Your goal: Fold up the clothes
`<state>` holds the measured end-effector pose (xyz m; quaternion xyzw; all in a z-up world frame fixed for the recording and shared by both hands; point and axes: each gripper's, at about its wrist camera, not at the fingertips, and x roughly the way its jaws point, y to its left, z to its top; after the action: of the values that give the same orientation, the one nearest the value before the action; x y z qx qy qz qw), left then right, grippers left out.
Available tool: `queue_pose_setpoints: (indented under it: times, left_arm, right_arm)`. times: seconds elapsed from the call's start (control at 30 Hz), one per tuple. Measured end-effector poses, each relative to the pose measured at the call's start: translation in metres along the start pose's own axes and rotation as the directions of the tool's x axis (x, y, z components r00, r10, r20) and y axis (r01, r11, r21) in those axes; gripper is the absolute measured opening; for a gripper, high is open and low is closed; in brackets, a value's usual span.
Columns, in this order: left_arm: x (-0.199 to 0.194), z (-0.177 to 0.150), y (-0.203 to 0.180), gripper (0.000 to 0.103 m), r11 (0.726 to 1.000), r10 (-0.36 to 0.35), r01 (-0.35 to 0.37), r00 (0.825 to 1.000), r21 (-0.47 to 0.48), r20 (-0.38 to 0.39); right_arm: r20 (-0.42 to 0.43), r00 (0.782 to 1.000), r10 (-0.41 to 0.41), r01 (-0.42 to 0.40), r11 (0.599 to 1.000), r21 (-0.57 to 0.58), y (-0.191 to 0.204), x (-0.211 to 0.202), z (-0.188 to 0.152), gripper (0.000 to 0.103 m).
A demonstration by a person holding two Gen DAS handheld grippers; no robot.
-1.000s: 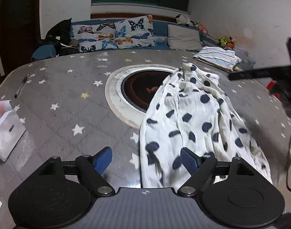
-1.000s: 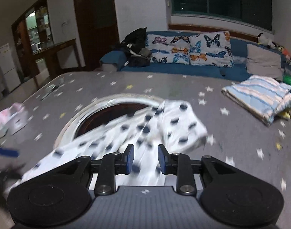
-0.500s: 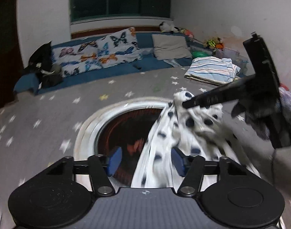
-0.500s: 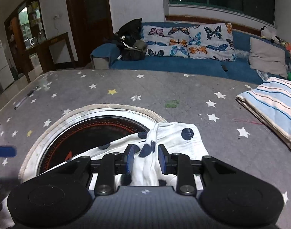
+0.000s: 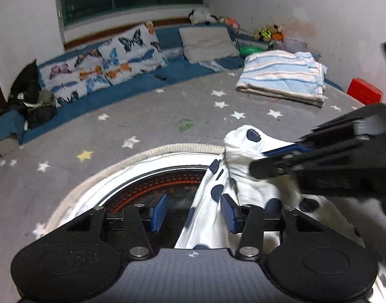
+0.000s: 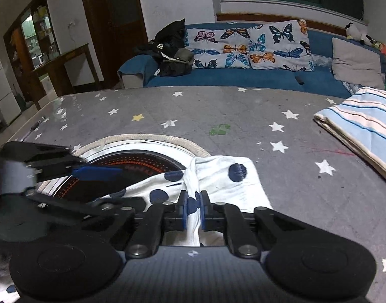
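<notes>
Spreading across nearly the whole of both views is a grey table cover [image 6: 218,106] dotted with white stars and one yellow star, with a round cream-rimmed opening [image 6: 132,151] in it that shows a dark disc ringed in orange. Beyond its far edge runs a blue sofa [image 6: 243,79] with butterfly cushions [image 6: 248,44], and a folded striped blanket [image 5: 281,79] lies on the far right of the table.

On the table, the white garment with dark blue spots [image 6: 225,176] lies partly over the right side of the round opening and partly on the grey cover — its far end is doubled into a soft, rumpled corner with one large spot showing on top. From that corner the cloth gathers into a thick ridge that runs toward the near edge, and in the left wrist view it widens again into loose creased folds on the near right.

The right gripper [image 6: 193,210] has its blue pads drawn close together with the gathered ridge pinched between them. The left gripper [image 5: 193,213] stands with its jaws well apart — a strip of the spotted cloth passes between the pads, close to the right pad, and neither pad presses on it.
</notes>
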<state>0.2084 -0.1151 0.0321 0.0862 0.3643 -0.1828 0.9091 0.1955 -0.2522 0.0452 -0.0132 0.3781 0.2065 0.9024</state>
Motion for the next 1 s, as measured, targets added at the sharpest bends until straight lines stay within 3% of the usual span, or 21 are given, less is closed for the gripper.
queue_pose_setpoints:
  times: [0.13,0.23,0.47,0.6,0.77,0.83,1.0]
  left_arm:
    - [0.015,0.003,0.004,0.014,0.999,-0.030,0.029,0.999,-0.038,-0.024]
    - [0.011,0.000,0.005,0.005,0.999,-0.023,0.022,1.000,-0.028,-0.014]
    - [-0.019,-0.012,0.053,0.004,0.985,0.106,-0.103,0.994,-0.141,0.016]
    - [-0.043,-0.025,0.093,0.004,0.957,0.202,-0.194,0.979,-0.217,0.014]
    - [-0.066,-0.045,0.137,0.004,0.920,0.284,-0.280,0.958,-0.276,-0.026]
    - [-0.071,-0.052,0.146,0.008,0.908,0.316,-0.317,0.947,-0.275,-0.051]
    - [-0.089,-0.060,0.159,0.014,0.885,0.363,-0.369,0.929,-0.282,-0.076]
  right_arm:
    - [0.018,1.000,-0.018,0.018,1.000,-0.003,-0.006,-0.012,-0.001,0.006]
    - [0.028,0.999,-0.043,0.043,0.999,0.001,-0.011,-0.021,-0.002,0.006]
    - [0.053,0.993,-0.103,0.102,0.995,0.011,-0.024,-0.043,-0.005,0.006]
    - [0.045,0.987,-0.156,0.154,0.987,0.039,-0.038,-0.047,-0.014,0.006]
    - [-0.026,0.974,-0.224,0.225,0.971,0.078,-0.058,-0.040,-0.030,0.007]
    - [-0.049,0.963,-0.265,0.268,0.961,0.072,-0.063,-0.038,-0.034,0.011]
    - [-0.005,0.962,-0.271,0.271,0.961,0.061,-0.060,-0.050,-0.032,0.022]
